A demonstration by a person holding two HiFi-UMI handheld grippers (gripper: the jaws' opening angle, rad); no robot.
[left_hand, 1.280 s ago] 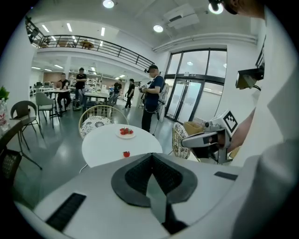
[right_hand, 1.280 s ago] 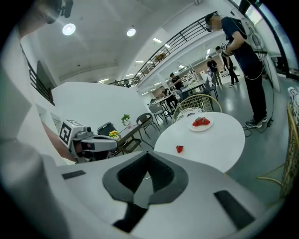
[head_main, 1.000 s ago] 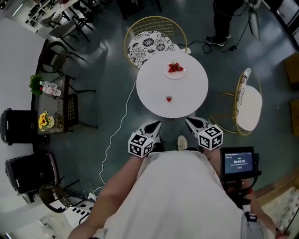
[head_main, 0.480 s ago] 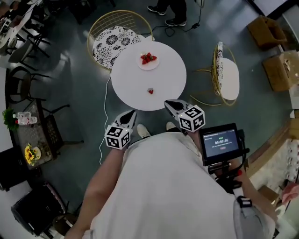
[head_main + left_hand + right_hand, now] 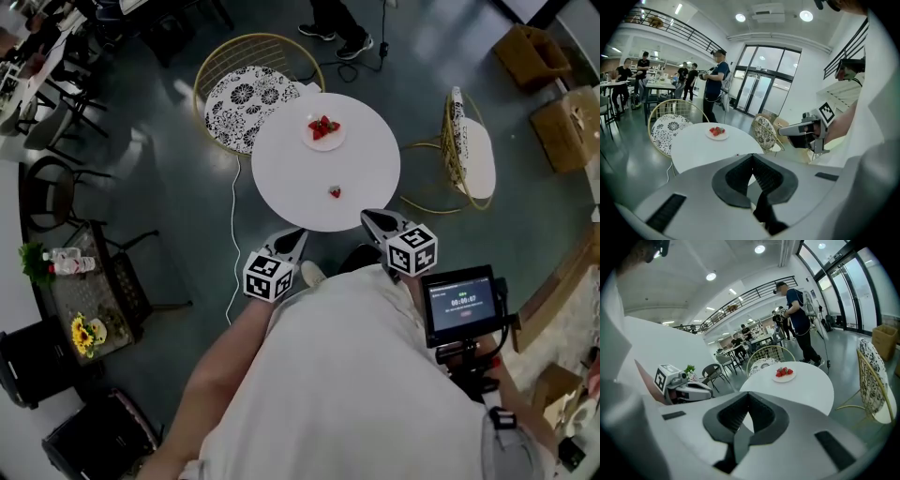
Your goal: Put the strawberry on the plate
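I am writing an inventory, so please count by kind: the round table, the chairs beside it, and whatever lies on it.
Round table: 1
Wire chairs: 2
Plate of strawberries: 1
Loose strawberry: 1
Total: 5 (the strawberries on the plate are too small to count)

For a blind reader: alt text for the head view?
From above: a person at a round table holds the left hand-held gripper and right hand-held gripper near its edge. One strawberry lies close; a plate of strawberries sits beyond.

Strawberry (image 5: 335,191) on table (image 5: 367,161), plate (image 5: 325,145) behind it
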